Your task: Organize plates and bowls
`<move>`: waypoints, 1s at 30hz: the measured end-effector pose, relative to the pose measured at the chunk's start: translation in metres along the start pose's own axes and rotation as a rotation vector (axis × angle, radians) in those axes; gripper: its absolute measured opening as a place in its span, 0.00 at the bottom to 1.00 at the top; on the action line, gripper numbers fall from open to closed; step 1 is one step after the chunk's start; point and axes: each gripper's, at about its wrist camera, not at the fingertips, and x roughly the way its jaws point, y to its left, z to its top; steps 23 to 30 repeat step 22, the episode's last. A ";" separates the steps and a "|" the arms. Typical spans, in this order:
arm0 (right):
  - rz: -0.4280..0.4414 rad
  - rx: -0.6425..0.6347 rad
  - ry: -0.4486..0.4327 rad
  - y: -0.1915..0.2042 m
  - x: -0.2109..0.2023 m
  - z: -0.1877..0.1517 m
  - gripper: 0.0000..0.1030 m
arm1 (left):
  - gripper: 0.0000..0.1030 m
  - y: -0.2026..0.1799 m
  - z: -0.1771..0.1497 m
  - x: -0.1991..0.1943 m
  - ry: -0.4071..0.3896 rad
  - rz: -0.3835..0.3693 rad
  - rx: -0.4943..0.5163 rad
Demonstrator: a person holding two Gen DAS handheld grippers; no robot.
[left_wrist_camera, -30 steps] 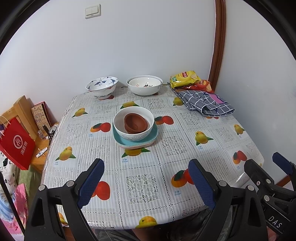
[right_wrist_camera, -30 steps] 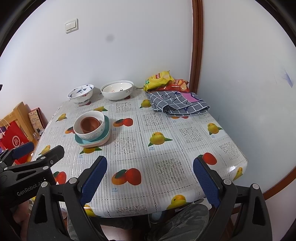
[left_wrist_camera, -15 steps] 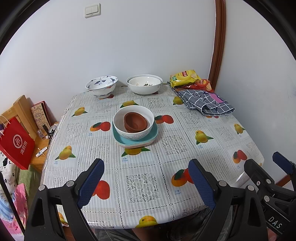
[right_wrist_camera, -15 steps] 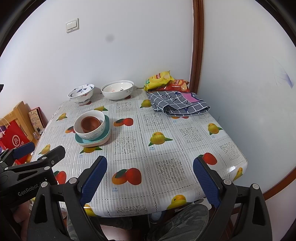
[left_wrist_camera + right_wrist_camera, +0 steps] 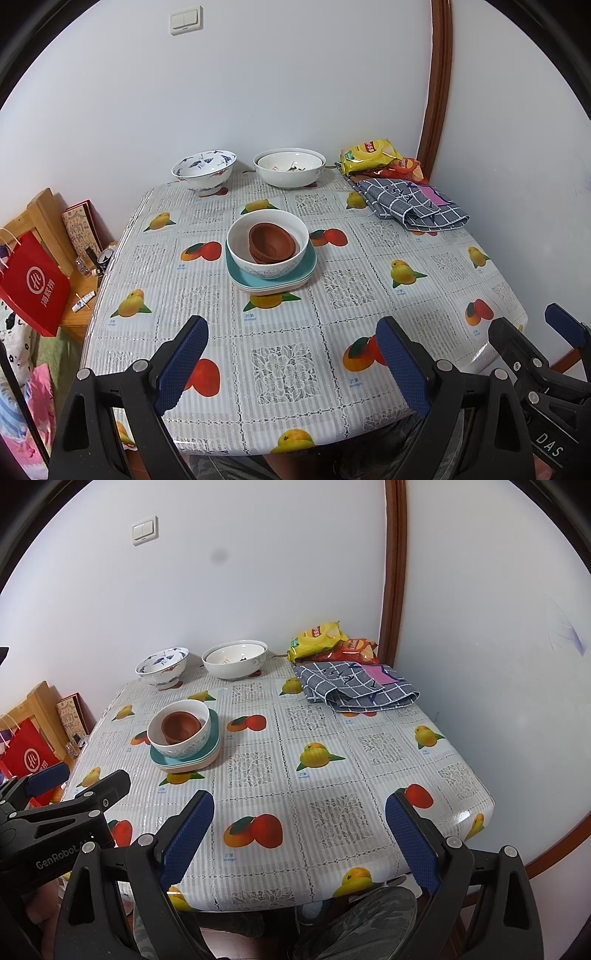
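A: What is the biggest thing ahead of the grippers?

B: The table [image 5: 295,373] with its fruit-print cover. Its near edge sits right under both tools, and everything else lies beyond their tips.

A: Next down in size?

B: The folded checked cloth [image 5: 410,203], far ahead and to the right of the left gripper [image 5: 291,354], with snack bags [image 5: 373,155] behind it against the wall. They look pushed into the corner, out of the way of the dishes.

A: And the dishes themselves?

B: Straight ahead of the left gripper, well beyond its tips, is a stack: teal plates [image 5: 308,262] at the bottom, a white bowl [image 5: 267,242] on them, brown bowls [image 5: 271,240] nested inside. Widest below, smallest on top, which I judge keeps the pile steady and compact. From the right gripper [image 5: 299,834] the same stack lies ahead and to the left.

A: Anything not yet gathered?

B: Two bowls at the far edge by the wall: a plain white one [image 5: 290,171] and, to its left, a blue-patterned bowl [image 5: 203,171]. They stand apart from each other and from the stack, so I reckon the sorting is only partly done.

A: What are the grippers holding?

B: Nothing. Both have their blue pads spread wide with only tablecloth between them, side by side over the near edge, tilted down toward the table.
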 end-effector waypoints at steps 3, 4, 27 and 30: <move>0.002 -0.001 -0.004 0.001 -0.001 0.000 0.90 | 0.90 0.000 -0.001 0.001 -0.001 0.001 0.000; 0.001 -0.001 -0.005 0.000 -0.001 0.000 0.90 | 0.90 0.000 -0.001 0.001 -0.001 0.001 0.000; 0.004 0.012 -0.011 0.001 0.004 -0.002 0.90 | 0.90 0.003 0.003 0.011 -0.015 -0.006 0.003; 0.004 0.012 -0.011 0.001 0.004 -0.002 0.90 | 0.90 0.003 0.003 0.011 -0.015 -0.006 0.003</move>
